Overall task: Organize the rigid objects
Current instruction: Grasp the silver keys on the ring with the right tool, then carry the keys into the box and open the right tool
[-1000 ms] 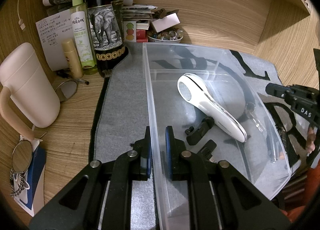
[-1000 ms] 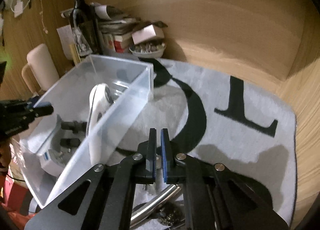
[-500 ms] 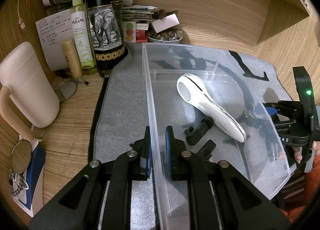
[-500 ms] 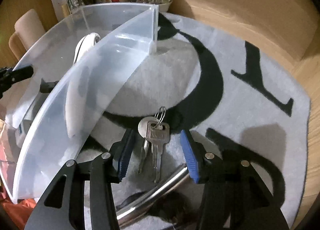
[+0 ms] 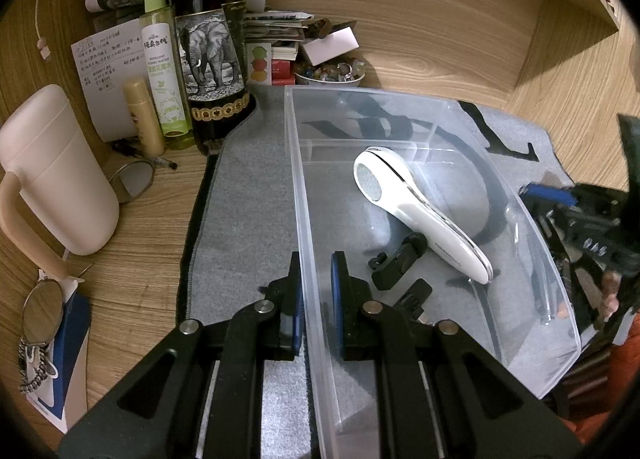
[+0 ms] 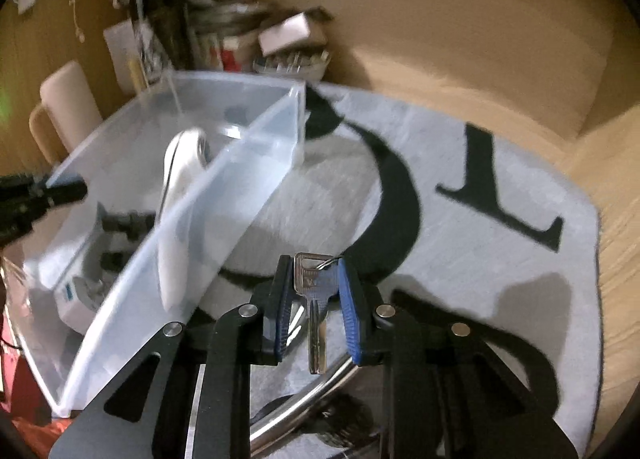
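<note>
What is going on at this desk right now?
A person with a gripper in each hand is tidying things into a clear plastic bin. The left gripper is clamped on the bin's near wall. The right gripper has just been closing around a bunch of keys beside the bin. A white handheld device already lies inside.

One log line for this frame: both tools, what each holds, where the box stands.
left tool: shut on clear box wall | right tool: closing on keys, pads touching | box on grey mat
</note>
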A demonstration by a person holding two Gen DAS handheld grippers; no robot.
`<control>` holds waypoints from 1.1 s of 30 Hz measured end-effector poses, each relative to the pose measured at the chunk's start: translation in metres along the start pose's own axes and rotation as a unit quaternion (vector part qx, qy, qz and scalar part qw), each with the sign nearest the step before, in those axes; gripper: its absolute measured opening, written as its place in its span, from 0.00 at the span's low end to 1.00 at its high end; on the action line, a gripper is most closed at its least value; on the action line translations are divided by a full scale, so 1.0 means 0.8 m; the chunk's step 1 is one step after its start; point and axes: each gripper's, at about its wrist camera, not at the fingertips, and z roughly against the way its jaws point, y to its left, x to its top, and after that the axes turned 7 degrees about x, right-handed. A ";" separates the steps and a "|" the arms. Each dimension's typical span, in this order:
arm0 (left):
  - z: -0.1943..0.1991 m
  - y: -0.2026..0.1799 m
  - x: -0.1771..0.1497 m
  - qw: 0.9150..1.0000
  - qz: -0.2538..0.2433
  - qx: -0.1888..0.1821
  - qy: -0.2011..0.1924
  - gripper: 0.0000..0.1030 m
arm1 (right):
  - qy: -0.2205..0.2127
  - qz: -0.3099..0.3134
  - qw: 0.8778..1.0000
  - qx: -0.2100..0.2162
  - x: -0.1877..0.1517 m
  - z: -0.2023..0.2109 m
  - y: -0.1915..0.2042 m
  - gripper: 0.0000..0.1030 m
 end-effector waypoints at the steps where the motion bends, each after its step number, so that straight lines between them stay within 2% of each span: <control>1: 0.000 0.000 0.000 1.000 0.000 0.000 0.000 0.11 | -0.007 -0.001 1.000 -0.001 0.003 0.005 0.000 0.20; 9: 0.000 0.000 0.000 1.000 -0.001 0.000 0.000 0.11 | -0.081 0.011 0.997 0.007 0.034 0.059 0.011 0.20; 17: -0.001 0.001 0.000 1.000 0.000 0.000 0.000 0.11 | -0.132 0.047 0.989 0.045 0.065 0.089 0.050 0.20; 24: -0.001 0.002 -0.001 1.000 0.000 0.001 0.000 0.11 | -0.122 0.079 0.986 0.079 0.079 0.071 0.083 0.20; 33: -0.001 0.002 -0.002 1.000 0.001 0.001 0.001 0.11 | -0.062 0.109 0.987 0.098 0.077 0.018 0.109 0.20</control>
